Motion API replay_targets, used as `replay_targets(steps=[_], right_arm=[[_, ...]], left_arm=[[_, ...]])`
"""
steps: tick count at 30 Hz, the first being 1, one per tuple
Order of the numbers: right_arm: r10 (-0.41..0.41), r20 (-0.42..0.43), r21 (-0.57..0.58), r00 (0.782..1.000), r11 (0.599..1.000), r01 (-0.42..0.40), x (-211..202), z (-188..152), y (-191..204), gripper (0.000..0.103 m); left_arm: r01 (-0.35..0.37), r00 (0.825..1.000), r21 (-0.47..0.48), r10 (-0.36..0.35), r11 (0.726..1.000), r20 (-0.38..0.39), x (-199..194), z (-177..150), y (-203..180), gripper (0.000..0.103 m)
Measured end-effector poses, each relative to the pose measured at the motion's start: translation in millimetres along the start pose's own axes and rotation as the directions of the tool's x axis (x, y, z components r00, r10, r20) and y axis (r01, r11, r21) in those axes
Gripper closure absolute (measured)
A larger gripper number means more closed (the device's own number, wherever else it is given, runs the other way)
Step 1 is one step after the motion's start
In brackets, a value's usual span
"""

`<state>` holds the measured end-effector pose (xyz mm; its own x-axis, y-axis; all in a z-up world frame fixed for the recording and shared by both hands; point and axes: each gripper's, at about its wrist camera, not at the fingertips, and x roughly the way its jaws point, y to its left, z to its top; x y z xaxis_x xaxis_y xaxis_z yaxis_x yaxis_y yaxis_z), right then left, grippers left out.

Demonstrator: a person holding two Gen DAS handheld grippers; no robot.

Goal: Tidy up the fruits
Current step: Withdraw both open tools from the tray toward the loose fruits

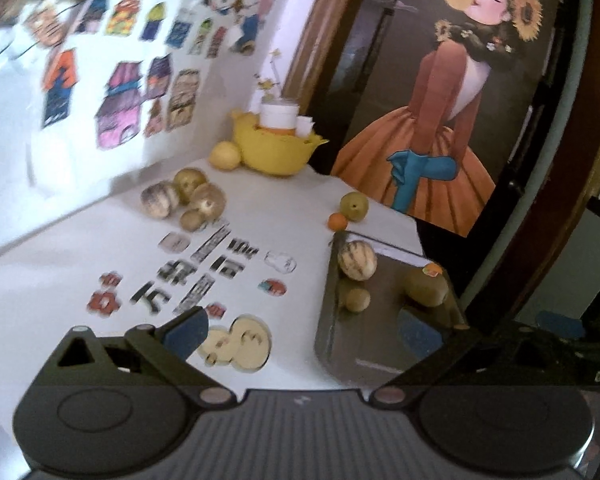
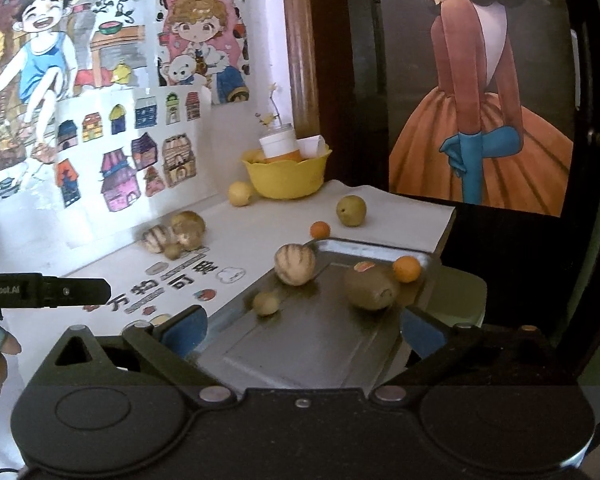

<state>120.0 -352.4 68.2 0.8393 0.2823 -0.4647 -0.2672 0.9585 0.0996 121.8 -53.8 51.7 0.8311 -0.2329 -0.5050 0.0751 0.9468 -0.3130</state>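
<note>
A grey metal tray lies at the table's right. On it sit a striped melon, a kiwi, a small round fruit and a small orange. Loose on the table are another orange, a green pear, a yellow fruit and a cluster of fruits. My left gripper is open and empty over the tray's left edge. My right gripper is open and empty above the tray.
A yellow bowl with cups stands at the back by the wall. Stickers cover the white table. The table's right edge drops beside a dark door with a poster. The left gripper's body shows at the left.
</note>
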Motion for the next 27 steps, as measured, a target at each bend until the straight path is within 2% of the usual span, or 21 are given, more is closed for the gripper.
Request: replay_targets(steps=[7,14,27], right_arm=[[0.021,-0.023,0.048,1.000,0.999,-0.020,-15,-17,26,0.001],[0.069,-0.085,0.032,0.994,0.997,-0.067,-18,-31,59,0.001],[0.178,-0.192,-0.023,0.965,0.982,-0.186,1,-38,119,0.001]], left_arm=[[-0.061,0.998,-0.058,0.060,0.996,-0.017,-22,-17,30,0.001],[-0.156,0.988,-0.070,0.155,0.985,-0.018,-44,-30,52,0.000],[-0.271,0.963,-0.066,0.270,0.960,-0.020,-70,-34,87,0.000]])
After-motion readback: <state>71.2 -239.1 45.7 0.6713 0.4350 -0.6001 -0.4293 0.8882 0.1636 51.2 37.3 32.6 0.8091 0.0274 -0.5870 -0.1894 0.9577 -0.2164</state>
